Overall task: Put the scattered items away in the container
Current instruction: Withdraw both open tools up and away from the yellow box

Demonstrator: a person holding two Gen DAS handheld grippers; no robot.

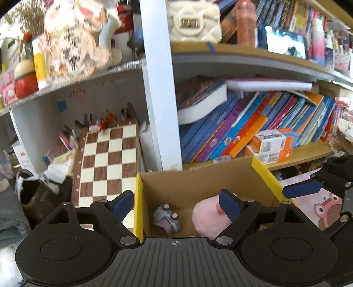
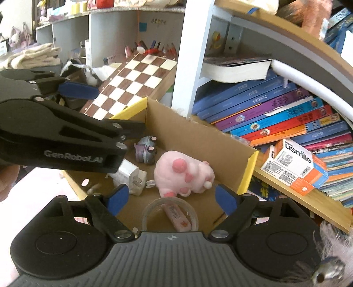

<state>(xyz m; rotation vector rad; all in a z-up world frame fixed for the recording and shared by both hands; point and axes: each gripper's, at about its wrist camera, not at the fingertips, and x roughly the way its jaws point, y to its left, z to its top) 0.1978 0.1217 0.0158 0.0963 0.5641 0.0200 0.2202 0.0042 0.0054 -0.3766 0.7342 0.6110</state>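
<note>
A clear tape roll (image 2: 169, 213) with a pink bar (image 2: 177, 217) lying slantwise inside it is sitting in the cardboard box (image 2: 198, 136), just below and between the spread, empty fingers of the right gripper (image 2: 171, 198). Beyond them, the pink plush (image 2: 181, 174), white charger (image 2: 130, 176) and toy car (image 2: 145, 150) are lying in the box too. The left gripper (image 1: 176, 204) is hovering open-jawed over the box.

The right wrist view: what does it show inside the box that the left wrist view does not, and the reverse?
Only the right wrist view shows the white charger, the tape roll and a pink item inside it. Only the left shows the cream handbag on the shelf. Both share the box, the pink plush and the toy car.
</note>
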